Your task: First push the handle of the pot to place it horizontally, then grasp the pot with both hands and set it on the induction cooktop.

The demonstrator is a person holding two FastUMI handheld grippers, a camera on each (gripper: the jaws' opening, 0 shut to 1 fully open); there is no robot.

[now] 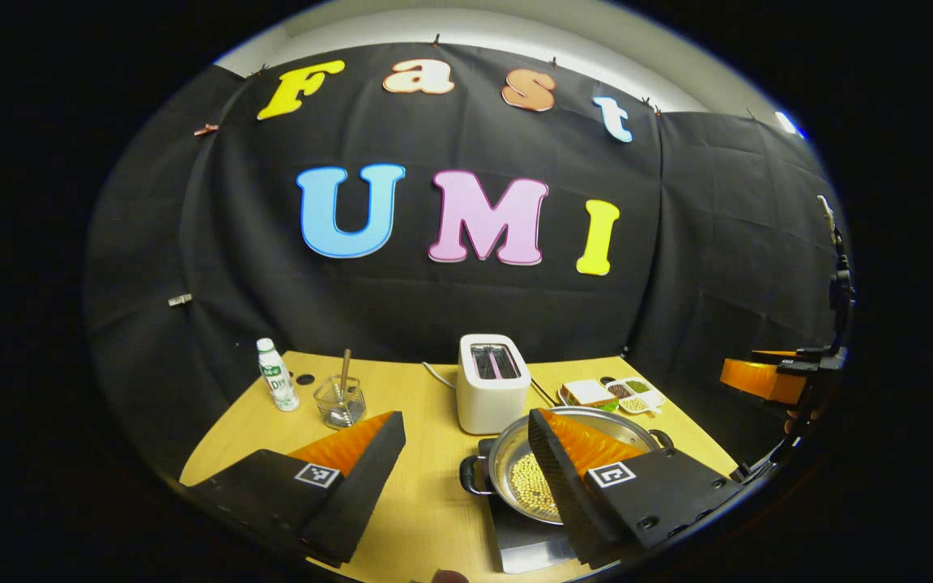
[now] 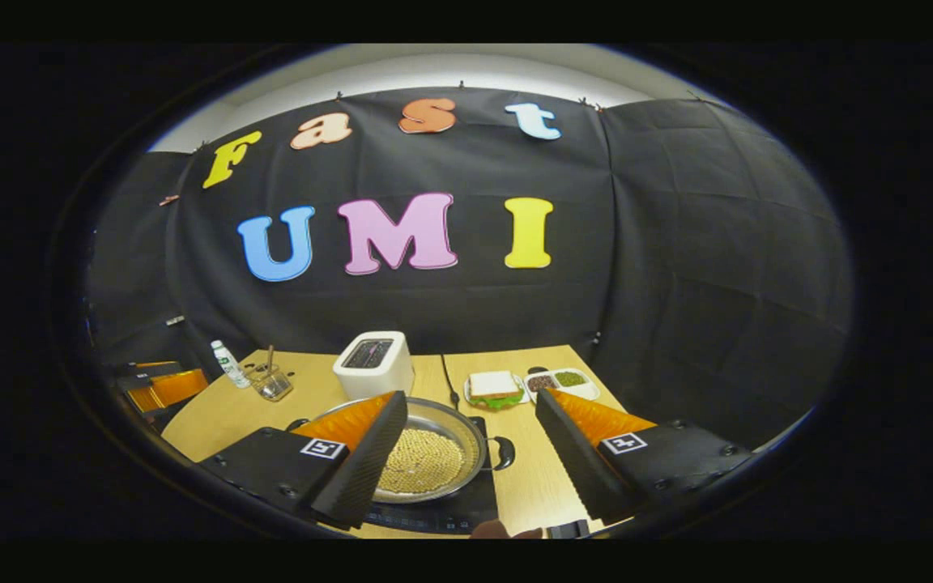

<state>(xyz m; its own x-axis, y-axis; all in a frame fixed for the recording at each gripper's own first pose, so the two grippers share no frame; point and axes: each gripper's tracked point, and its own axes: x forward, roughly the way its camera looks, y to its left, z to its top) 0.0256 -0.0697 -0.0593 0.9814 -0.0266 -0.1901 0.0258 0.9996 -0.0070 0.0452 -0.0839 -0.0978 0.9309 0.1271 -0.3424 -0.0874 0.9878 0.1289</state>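
The pot (image 2: 426, 460), a shallow steel pan filled with pale beans (image 2: 420, 460), sits on the dark induction cooktop (image 2: 442, 518) near the front edge of the yellow wooden table (image 2: 531, 478). In the right gripper view one of its black side handles (image 2: 501, 453) juts out to the right and lies level, and the tip of the other handle shows at the pot's far left rim. In the left gripper view the same pot (image 1: 515, 474) rests on the cooktop (image 1: 527, 542), with a black loop handle (image 1: 473, 476) at its left side and another (image 1: 662, 438) at the back right. The left gripper (image 1: 466, 445) hangs above the table with its fingers spread wide apart and holds nothing; one finger hangs over bare wood, the other covers the right part of the pot as seen from this camera. The right gripper (image 2: 470, 425) is likewise spread wide and grips nothing, one finger in front of the pot's left part and the other over the table to the right of the pot. I cannot tell whether either finger touches the pot. Behind the pot stands a white toaster (image 2: 373, 366). To the right of it are a sandwich (image 2: 493, 388) on a plate and a small white tray (image 2: 561, 382) of dark and green foods. At the far left of the table stand a small white bottle (image 1: 277, 385) and, just beside it, a clear glass (image 1: 339, 402) with a stick in it. In the right gripper view the left gripper shows at the far left edge, beside the table.
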